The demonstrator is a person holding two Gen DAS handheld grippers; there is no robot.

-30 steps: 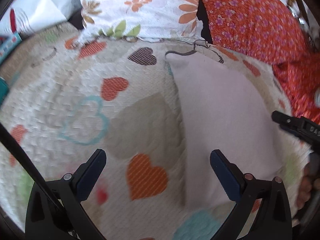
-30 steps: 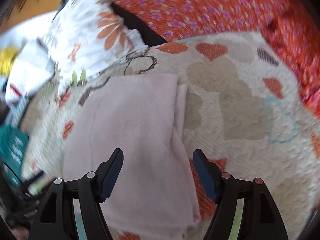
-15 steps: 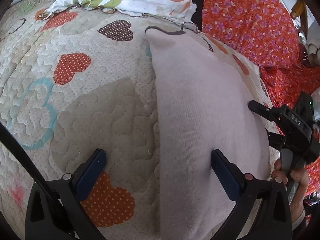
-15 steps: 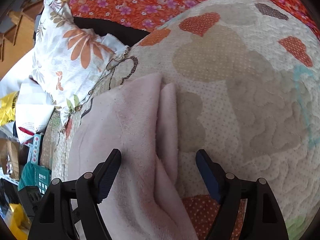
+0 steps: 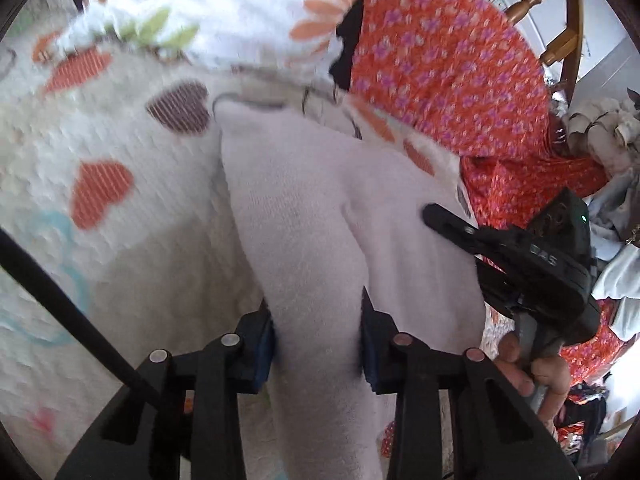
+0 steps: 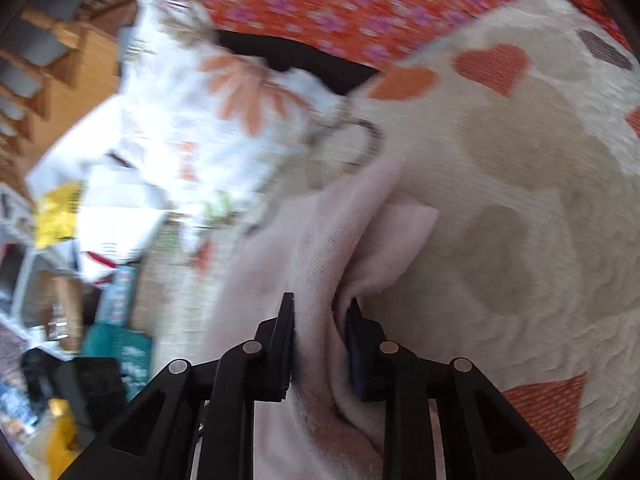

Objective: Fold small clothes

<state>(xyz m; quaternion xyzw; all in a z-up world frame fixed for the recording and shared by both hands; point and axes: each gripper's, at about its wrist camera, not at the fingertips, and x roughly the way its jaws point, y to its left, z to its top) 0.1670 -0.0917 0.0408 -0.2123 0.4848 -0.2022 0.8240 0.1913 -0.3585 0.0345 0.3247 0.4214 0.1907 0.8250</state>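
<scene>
A pale pink cloth (image 5: pixel 304 208) lies lengthwise on a heart-print quilt (image 5: pixel 120 216). My left gripper (image 5: pixel 318 344) has its jaws closing on the cloth's near edge, and a bunched ridge of fabric is pressed between the blue pads. In the right wrist view the same pink cloth (image 6: pixel 320 248) is pinched up into a fold between the jaws of my right gripper (image 6: pixel 320 332), which are also closing on it. The right gripper (image 5: pixel 520 256), held by a hand, shows at the cloth's right edge in the left wrist view.
A white floral pillow (image 5: pixel 240 12) and an orange flowered fabric (image 5: pixel 448 64) lie at the quilt's far side. A wooden chair (image 5: pixel 560 12) stands behind. Bags and boxes (image 6: pixel 80 240) crowd the floor beside the quilt.
Both grippers went from wide open over the flat cloth to closed on it. The fabric is now bunched into a ridge in each grip, and both views have shifted.
</scene>
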